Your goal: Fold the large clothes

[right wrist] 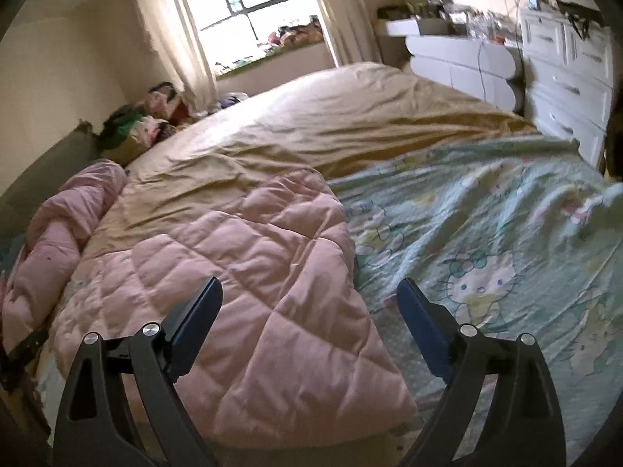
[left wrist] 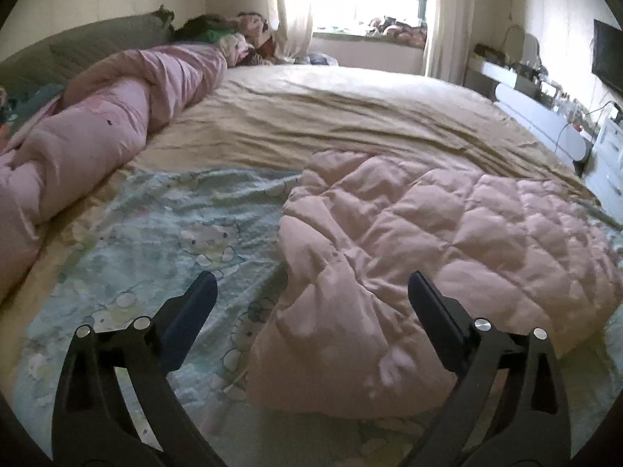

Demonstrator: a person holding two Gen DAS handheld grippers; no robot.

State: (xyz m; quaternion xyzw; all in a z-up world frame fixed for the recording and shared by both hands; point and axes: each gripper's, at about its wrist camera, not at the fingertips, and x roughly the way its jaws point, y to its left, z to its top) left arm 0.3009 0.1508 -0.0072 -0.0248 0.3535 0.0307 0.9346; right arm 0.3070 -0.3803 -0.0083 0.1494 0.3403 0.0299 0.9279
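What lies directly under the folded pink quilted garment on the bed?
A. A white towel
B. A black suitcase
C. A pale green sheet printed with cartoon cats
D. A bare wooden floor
C: the pink quilted garment rests on the cartoon-cat sheet, which spreads out beside it across the near part of the bed.

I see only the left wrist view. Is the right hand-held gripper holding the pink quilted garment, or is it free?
Observer: It is free. The right hand-held gripper is open over the pink quilted garment, and nothing is pinched.
Operator: What lies beyond the right edge of the garment?
Observer: Only the wrinkled cartoon sheet, which reaches to the white drawers.
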